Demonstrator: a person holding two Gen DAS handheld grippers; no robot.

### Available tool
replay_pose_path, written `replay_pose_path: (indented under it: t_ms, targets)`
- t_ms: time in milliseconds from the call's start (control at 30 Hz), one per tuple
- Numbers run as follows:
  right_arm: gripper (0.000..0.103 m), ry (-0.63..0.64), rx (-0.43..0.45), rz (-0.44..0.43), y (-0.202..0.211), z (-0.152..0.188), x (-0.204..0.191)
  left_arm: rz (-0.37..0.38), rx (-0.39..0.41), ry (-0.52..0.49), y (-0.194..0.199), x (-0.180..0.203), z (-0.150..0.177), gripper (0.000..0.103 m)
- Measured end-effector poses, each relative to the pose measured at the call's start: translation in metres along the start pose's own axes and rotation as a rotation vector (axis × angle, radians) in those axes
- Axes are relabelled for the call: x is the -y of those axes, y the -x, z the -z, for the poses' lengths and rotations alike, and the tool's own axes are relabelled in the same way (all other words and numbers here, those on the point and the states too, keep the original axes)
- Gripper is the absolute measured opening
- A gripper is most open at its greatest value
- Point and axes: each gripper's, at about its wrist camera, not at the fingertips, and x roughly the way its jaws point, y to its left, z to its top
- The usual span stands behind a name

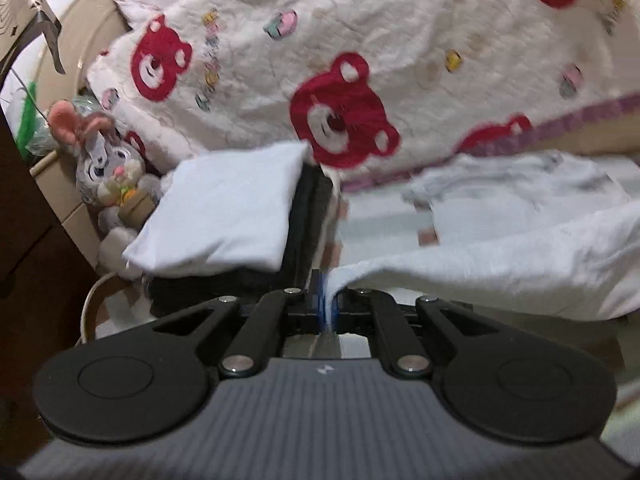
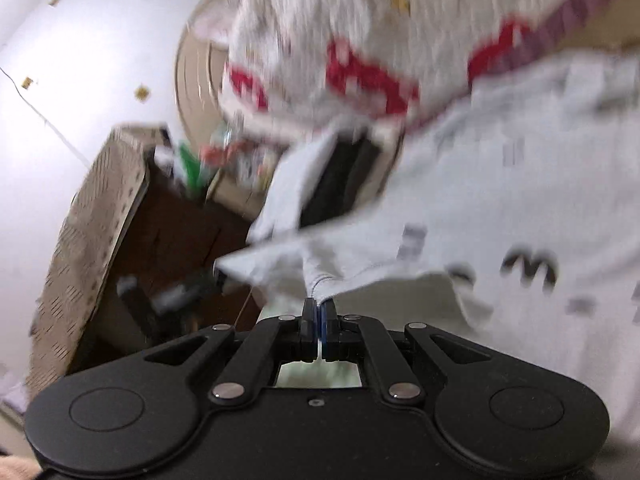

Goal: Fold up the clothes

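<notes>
A white wall (image 2: 80, 60) stands at the left of the right wrist view, with a brown cabinet (image 2: 168, 232) below it. A bed (image 1: 380, 224) with a curved headboard (image 1: 72, 40) fills the left wrist view. Over it lies a white blanket (image 1: 360, 60) printed with red bears, its purple edge running along the mattress. Near the headboard a folded stack (image 1: 224, 216) of white cloth on dark cloth sits beside a plush rabbit (image 1: 108, 168). A perforated box (image 2: 92, 232) tops the cabinet; its contents cannot be made out. A white shirt (image 1: 500, 256) with dark lettering hangs lifted over the bed between both claws. The left claw (image 1: 326, 304) is clamped tight on its edge; the right claw (image 2: 319, 320) pinches another part, heavily blurred.
</notes>
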Motion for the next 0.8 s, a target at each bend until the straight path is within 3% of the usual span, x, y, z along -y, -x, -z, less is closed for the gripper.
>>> replay_pose_path:
  t_ms: [167,267,367,533,700,800]
  targets:
    - [0.004,-0.057,-0.211,-0.001,-0.032,0.044,-0.014,-0.007,-0.106,-0.056,0.003,-0.01,0.018,0.004]
    - [0.005,-0.024,-0.29,0.029,-0.048,0.058,-0.027,0.002,-0.154,-0.079,0.001,-0.009,0.027,0.003]
    - [0.005,0.014,-0.321,0.065,-0.057,0.062,-0.035,-0.029,-0.181,-0.13,0.0,-0.003,0.039,0.004]
    - [0.005,0.064,-0.319,0.078,-0.061,0.057,-0.051,-0.078,-0.191,-0.106,0.004,-0.009,0.047,0.004]
    - [0.005,0.058,-0.35,0.019,-0.053,0.057,-0.06,-0.097,-0.211,-0.076,0.01,-0.018,0.051,0.003]
    - [0.004,0.157,-0.408,0.004,-0.064,0.061,-0.069,-0.12,-0.263,-0.049,0.004,-0.024,0.06,0.004]
